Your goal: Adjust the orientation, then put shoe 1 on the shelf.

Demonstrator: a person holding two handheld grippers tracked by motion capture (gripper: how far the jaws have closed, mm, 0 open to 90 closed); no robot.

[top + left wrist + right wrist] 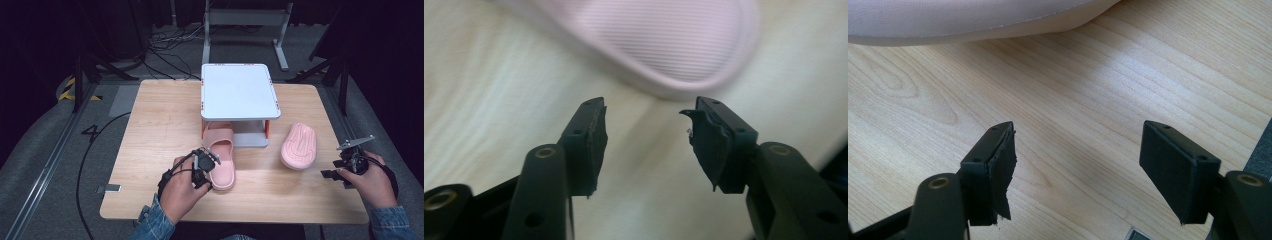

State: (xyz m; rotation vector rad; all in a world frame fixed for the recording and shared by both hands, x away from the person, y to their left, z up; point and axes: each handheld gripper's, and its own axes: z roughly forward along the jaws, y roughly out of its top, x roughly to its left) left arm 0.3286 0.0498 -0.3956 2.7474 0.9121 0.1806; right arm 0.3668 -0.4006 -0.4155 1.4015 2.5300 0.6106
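Wooden table (pixel 150 125): left gripper (pixel 204 167) fingers (pixel 586 135) apart beside slipper (pixel 221 157).

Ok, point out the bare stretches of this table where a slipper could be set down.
The widest bare patch is the table's left side, from the white rack out to the left edge. A narrower strip runs along the near edge between the two hands. It is crowded mid-table: the upright slipper by the left gripper, and the overturned slipper.
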